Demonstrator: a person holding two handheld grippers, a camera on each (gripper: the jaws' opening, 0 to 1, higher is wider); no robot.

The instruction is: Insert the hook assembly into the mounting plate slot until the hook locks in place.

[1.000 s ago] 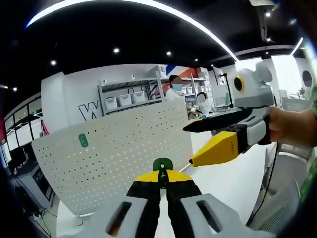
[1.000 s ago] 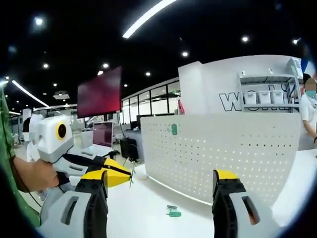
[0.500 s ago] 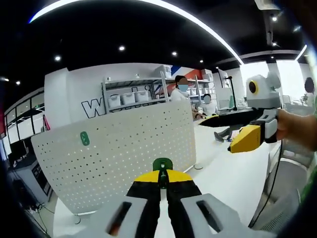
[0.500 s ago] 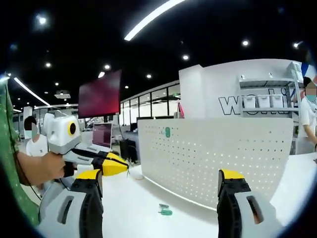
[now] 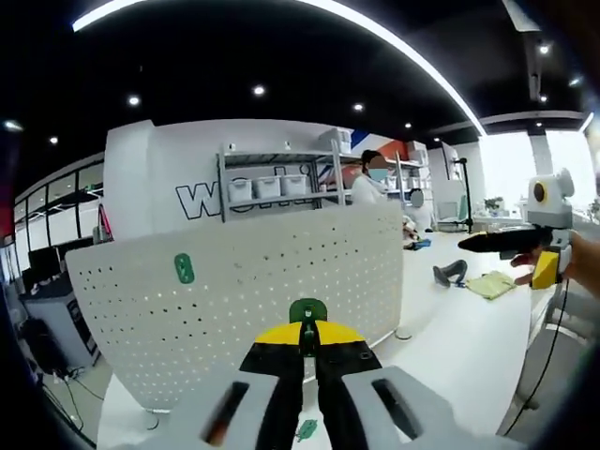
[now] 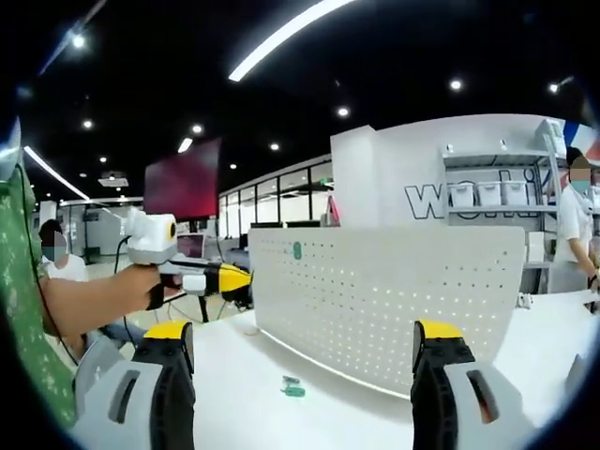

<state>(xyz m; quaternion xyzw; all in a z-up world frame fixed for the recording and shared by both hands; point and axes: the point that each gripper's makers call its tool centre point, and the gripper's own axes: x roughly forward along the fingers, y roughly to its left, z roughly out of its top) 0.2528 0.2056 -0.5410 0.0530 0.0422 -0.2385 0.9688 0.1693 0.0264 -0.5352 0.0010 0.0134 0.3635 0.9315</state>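
The white perforated mounting plate point(image 5: 253, 291) stands upright on the white table point(image 5: 450, 347). A green hook point(image 5: 184, 269) sits in its upper left part. My left gripper point(image 5: 307, 330) is shut on another green hook assembly point(image 5: 307, 312), held in front of the plate and apart from it. A third green piece point(image 5: 307, 430) lies on the table below. In the right gripper view my right gripper point(image 6: 300, 352) stands open with nothing between its jaws, facing the plate point(image 6: 384, 300). The mounted hook point(image 6: 296, 250) and the loose green piece point(image 6: 292, 386) show there, with the left gripper point(image 6: 242, 278) far left.
The right gripper point(image 5: 499, 262) comes in at the far right of the left gripper view, held by a hand. A person stands by shelving point(image 5: 272, 187) behind the plate. A red screen point(image 6: 183, 183) and desks lie left of the plate.
The two grippers have drawn apart: the right one has receded to the far right in the left gripper view, the left one looks smaller and farther. The left stays shut on its hook.
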